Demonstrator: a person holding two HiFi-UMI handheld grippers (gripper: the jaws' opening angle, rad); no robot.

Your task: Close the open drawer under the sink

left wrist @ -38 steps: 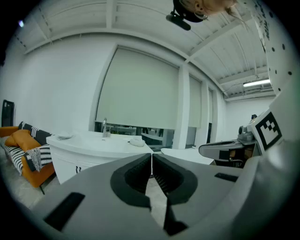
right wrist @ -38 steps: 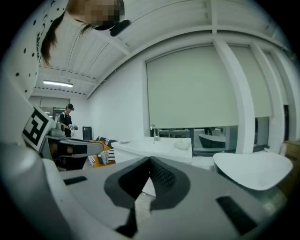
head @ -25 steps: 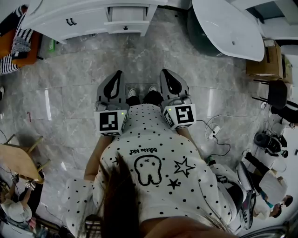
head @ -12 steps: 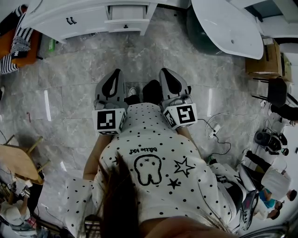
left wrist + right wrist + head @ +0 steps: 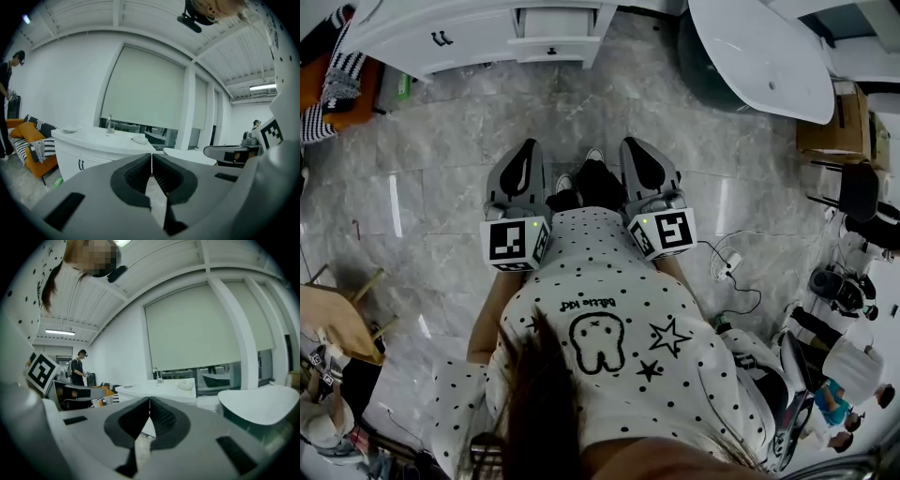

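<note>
l claw [image 5: 531,148], r claw [image 5: 635,145] both clenched, empty; open drawer [image 5: 553,47] well ahead, tub [image 5: 759,56] to rt.

Left gripper [image 5: 532,148], right gripper [image 5: 634,145] side by side, jaws together.

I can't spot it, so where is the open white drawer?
In the head view, the open white drawer juts from the white sink cabinet at the top, left of centre.

The head view looks steeply down over the person [image 5: 609,347]; both gripper views face forward, nearly level, sharing seemingly the same far sink cabinet [image 5: 89,140].
</note>
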